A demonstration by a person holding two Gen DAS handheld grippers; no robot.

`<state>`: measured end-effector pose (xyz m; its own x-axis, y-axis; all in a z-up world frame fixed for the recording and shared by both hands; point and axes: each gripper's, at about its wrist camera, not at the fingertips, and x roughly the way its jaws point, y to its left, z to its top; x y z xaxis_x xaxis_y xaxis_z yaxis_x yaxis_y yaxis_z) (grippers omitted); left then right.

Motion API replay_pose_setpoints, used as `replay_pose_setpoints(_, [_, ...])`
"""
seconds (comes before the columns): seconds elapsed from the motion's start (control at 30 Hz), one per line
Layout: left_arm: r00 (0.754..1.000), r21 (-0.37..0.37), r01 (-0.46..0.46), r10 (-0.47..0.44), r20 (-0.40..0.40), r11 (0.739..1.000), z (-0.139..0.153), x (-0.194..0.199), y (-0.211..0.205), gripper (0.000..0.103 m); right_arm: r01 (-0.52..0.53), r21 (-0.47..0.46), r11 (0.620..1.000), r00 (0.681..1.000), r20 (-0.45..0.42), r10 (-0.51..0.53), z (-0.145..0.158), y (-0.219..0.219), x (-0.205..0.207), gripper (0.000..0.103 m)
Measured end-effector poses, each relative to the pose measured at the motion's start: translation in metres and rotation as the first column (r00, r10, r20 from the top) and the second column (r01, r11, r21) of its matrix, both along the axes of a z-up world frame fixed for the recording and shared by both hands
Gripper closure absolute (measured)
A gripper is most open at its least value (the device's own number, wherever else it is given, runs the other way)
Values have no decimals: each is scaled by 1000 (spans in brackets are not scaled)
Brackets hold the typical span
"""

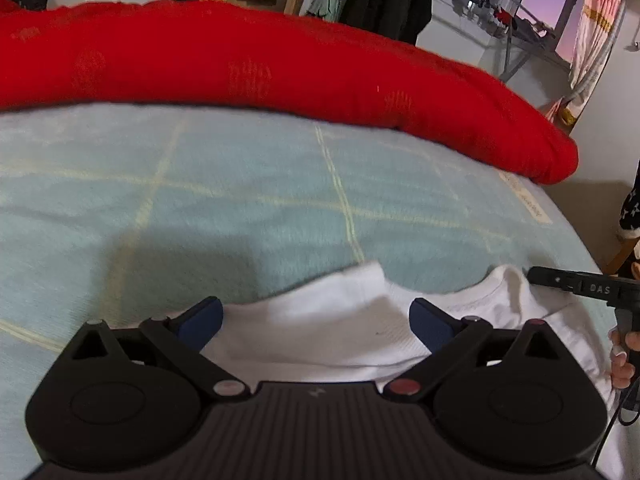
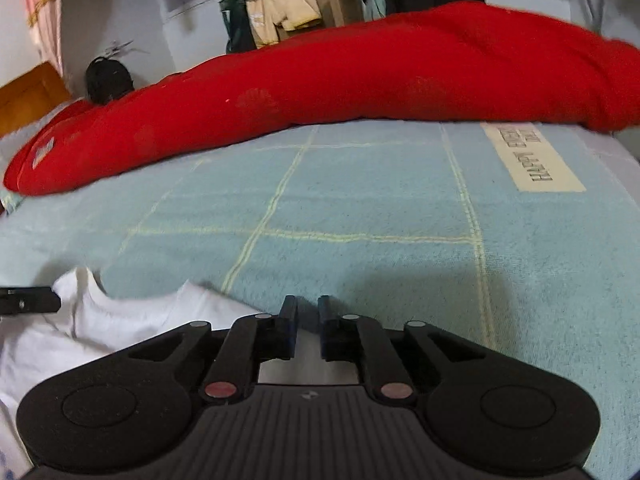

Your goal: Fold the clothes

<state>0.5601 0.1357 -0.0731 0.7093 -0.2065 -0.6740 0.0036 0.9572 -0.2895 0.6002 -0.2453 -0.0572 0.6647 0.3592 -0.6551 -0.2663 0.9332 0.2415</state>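
Your left gripper (image 1: pixel 316 322) stands spread wide over the white garment (image 1: pixel 332 332), pinching nothing. Your right gripper (image 2: pixel 308 326) is nearly pressed together; whether cloth sits between its pads, you can't tell. The garment lies on the blue blanket (image 2: pixel 360 208), stretching leftward from the right gripper, so the left one sits nearer its middle.

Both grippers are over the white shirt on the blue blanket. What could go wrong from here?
1. The fingers of the right gripper stand nearly together at the edge of the crumpled white shirt. No pinch is visible, so a pull may slip off.
2. The fingers of the left gripper are wide open over the shirt and hold nothing. One-sided pulling could bunch it.
3. The bulky red quilt rolled along the far side limits flat space.
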Motion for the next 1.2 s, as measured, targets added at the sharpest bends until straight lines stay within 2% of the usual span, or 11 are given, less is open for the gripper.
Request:
replay_pose_setpoints(0.13, [998,-102,66,-66,-5,993,14,-19,25,3,-63,-20,998,997,39,63,27,-5,-27,60])
replay_pose_setpoints(0.2, [996,-150,77,-83,-30,986,5,-21,39,3,-104,-22,994,994,21,104,31,-7,-39,60])
replay_pose_setpoints(0.3, [997,-131,-26,17,-69,991,-15,-13,60,5,-112,4,994,991,-68,112,11,-13,-33,60])
replay_pose_setpoints(0.4, [994,-184,-103,95,-51,977,-8,-11,75,5,-35,50,998,997,-66,39,-2,-32,-18,81])
replay_pose_setpoints(0.43, [992,-204,-122,114,-48,971,-3,-11,79,5,6,63,998,999,-49,-3,0,-38,-17,79])
replay_pose_setpoints(0.5, [998,-206,-60,56,-22,977,7,-14,75,5,64,49,997,998,-8,-64,12,-43,-22,65])
replay_pose_setpoints(0.67, [996,-231,48,-64,-62,972,1,-24,63,5,-59,52,997,998,17,58,26,-40,-51,63])
replay_pose_setpoints(0.8, [997,-123,44,-52,-59,991,-16,-39,61,6,-118,0,993,993,-30,118,8,-41,-75,62])
replay_pose_setpoints(0.9, [1000,-23,12,-13,-27,1000,8,-56,55,6,-74,-59,995,997,22,76,10,-56,-94,59])
replay_pose_setpoints(1.03, [984,15,153,-154,90,988,39,-86,29,5,-104,-78,991,986,119,113,43,-55,-129,58])
replay_pose_setpoints(1.2, [976,98,207,-212,52,973,20,-106,-7,5,-130,-155,979,987,74,143,29,-27,-147,58])
